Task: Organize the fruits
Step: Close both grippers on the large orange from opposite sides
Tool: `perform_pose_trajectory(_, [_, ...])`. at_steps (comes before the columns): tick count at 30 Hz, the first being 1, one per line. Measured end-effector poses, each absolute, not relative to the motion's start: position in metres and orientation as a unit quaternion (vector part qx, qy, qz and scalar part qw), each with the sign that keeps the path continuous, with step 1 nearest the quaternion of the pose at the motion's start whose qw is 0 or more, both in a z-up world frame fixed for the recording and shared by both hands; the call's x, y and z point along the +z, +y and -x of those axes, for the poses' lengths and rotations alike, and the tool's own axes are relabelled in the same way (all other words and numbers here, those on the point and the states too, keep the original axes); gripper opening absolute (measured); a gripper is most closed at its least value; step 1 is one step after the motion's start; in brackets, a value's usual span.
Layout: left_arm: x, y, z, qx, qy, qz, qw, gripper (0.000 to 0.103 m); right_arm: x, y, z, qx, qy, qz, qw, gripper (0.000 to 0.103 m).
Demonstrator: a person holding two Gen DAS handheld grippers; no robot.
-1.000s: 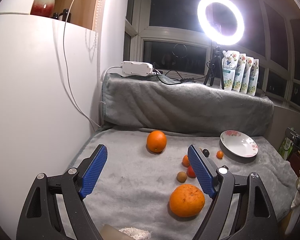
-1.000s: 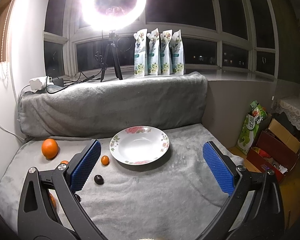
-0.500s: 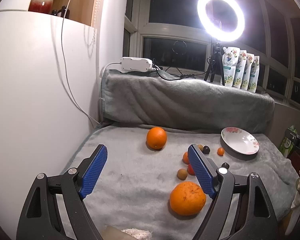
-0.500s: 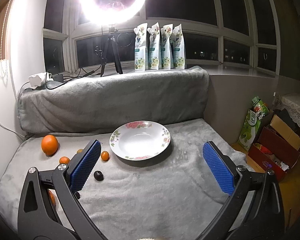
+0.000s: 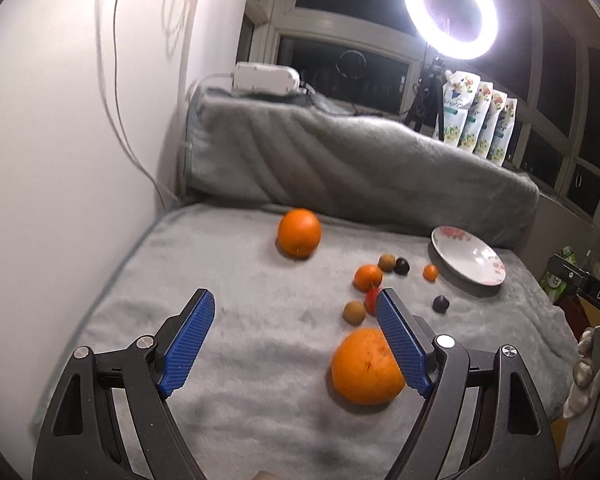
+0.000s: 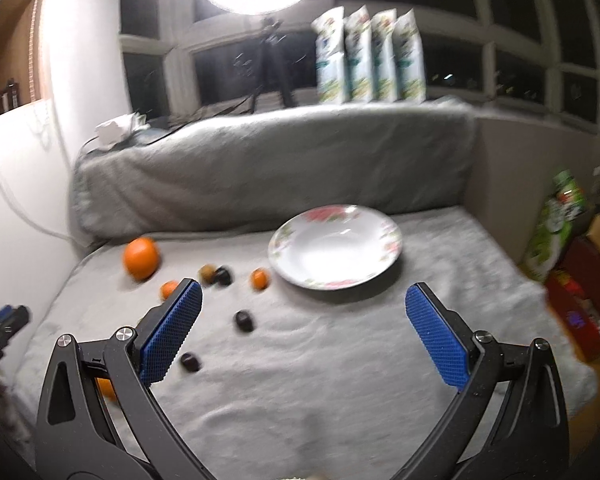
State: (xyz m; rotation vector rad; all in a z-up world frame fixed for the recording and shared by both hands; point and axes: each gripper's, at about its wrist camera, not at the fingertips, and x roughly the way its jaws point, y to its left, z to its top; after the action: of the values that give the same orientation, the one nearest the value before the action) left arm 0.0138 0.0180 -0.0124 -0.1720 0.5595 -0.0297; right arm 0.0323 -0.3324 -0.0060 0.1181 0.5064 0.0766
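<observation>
So far nothing is organized: every fruit lies on the grey blanket point(image 5: 228, 272) and the flowered plate point(image 6: 394, 236) near its right back corner is empty. From the left: a big orange point(image 5: 299, 233) sits close to the back edge, well apart from the plate. A bigger orange point(image 5: 366, 372) lies near the front edge, just beside my left gripper point(image 5: 296, 342), whose jaws are wide apart and hold nothing. Between these and the plate lie the small fruits: a mandarin point(image 5: 368, 277), two brown ones, a red one half hidden, a tiny orange one point(image 6: 259, 279) nearest the plate, and three dark ones. My right gripper point(image 6: 302, 336) faces the plate, jaws also spread and empty. I judge all the moving is left.
</observation>
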Motion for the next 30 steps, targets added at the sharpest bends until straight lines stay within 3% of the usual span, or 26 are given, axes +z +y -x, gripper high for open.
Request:
perform_pose_trajectory(8, [-0.041,0.033,-0.019,-0.071,0.332,0.165,0.926,0.082,-0.029,-0.306,-0.052,0.165,0.321,-0.088,0.928,0.103])
perform_pose_trajectory(12, [-0.053,0.030,-0.020,-0.106,0.353,0.191,0.909,0.076,-0.041,-0.290,-0.062,0.230,0.357,-0.108,0.899,0.103])
perform_pose_trajectory(16, [-0.062,0.023,-0.021,-0.144,0.371,0.214,0.892,0.069,-0.051,-0.267,-0.071,0.283,0.390,-0.106,0.870,0.094])
perform_pose_trajectory(26, [-0.080,0.000,-0.024,-0.187,0.405,0.211,0.870,0.056,-0.073,-0.218,-0.093,0.361,0.452,-0.100,0.810,0.088])
perform_pose_trajectory(30, [-0.085,-0.003,-0.027,-0.191,0.411,0.209,0.866,0.055,-0.084,-0.206,-0.103,0.369,0.476,-0.095,0.793,0.082])
